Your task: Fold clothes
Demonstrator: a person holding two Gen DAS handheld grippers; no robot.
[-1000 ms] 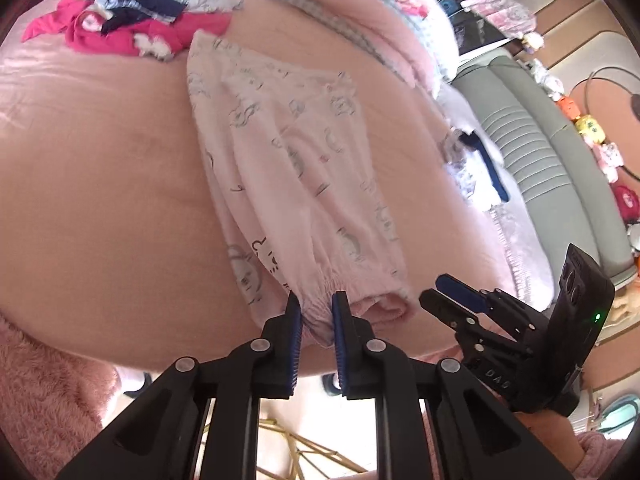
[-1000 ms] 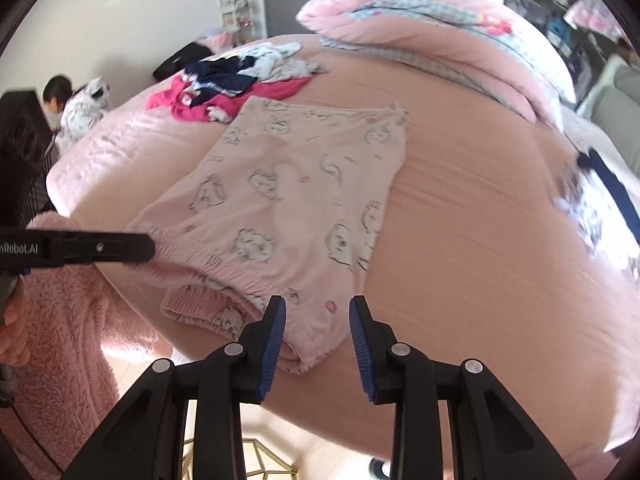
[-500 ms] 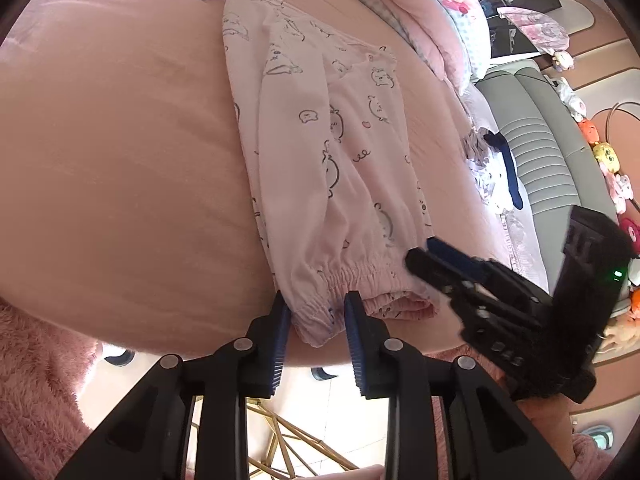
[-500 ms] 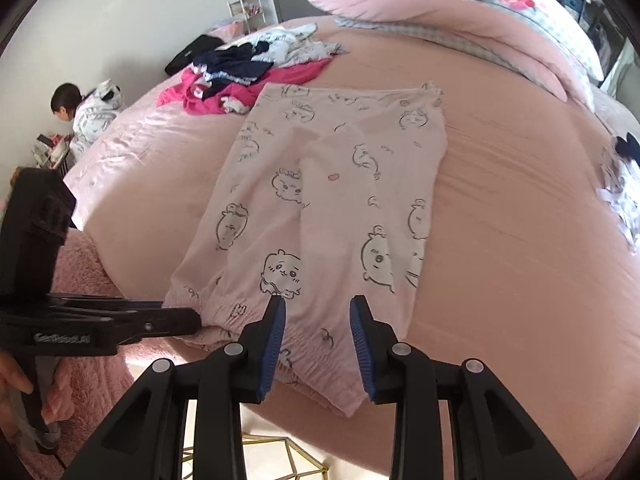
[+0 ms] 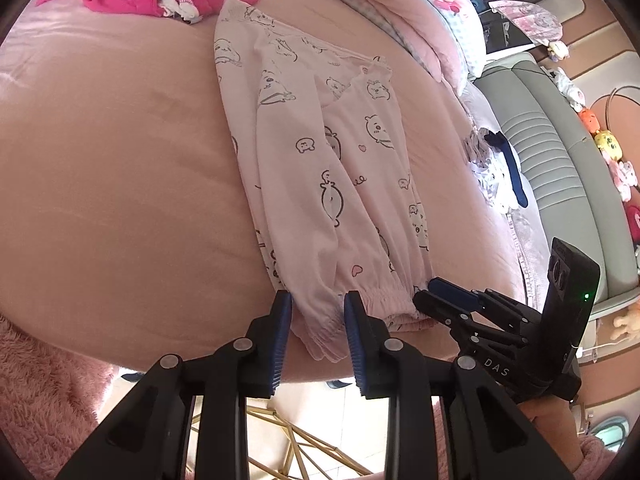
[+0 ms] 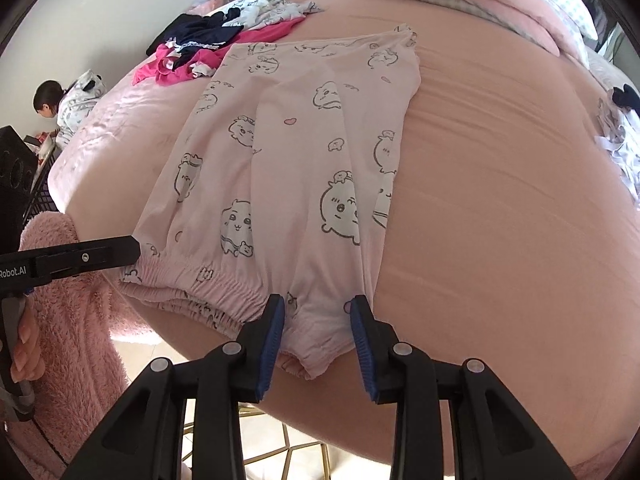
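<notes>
Soft pink printed pyjama trousers point(image 5: 320, 168) lie flat on my pink bed point(image 5: 120, 160), gathered cuffs at 6 o'clock. My left gripper point(image 5: 316, 312) and right gripper point(image 6: 318, 312) both stand open, each straddling a cuff. A crumpled clothes pile point(image 6: 224, 44) sits at 11 o'clock. Only the right view shows a seated person point(image 6: 60, 108).

Pink cartoon-print pants point(image 6: 304, 152) lie flat (cuffs gathered) on bed edge
</notes>
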